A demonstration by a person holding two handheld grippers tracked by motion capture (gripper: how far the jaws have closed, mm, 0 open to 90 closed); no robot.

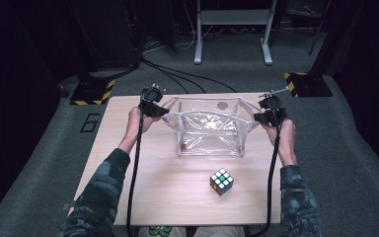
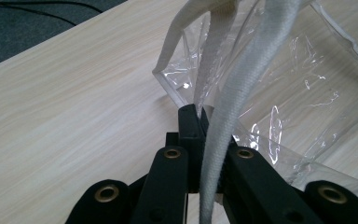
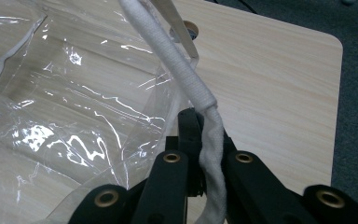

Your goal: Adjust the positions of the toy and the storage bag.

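Observation:
A clear plastic bag (image 1: 208, 129) with white fabric trim stands open on the wooden table (image 1: 128, 163), stretched between my two grippers. My left gripper (image 1: 159, 109) is shut on the bag's white handle strap (image 2: 223, 121) at its left end. At the bag's right end, my right gripper (image 1: 262, 117) is shut on the other white strap (image 3: 209, 135). The clear walls (image 3: 74, 116) sag between the two grips. A scrambled puzzle cube (image 1: 221, 181) rests on the table in front of the bag, nearer the person.
A small round object (image 1: 222, 105) lies at the bag's far rim. Beyond the table on the grey floor run black cables (image 1: 177, 74), with a white stand (image 1: 232, 29) and two yellow-and-black striped blocks (image 1: 93, 91) at the back corners.

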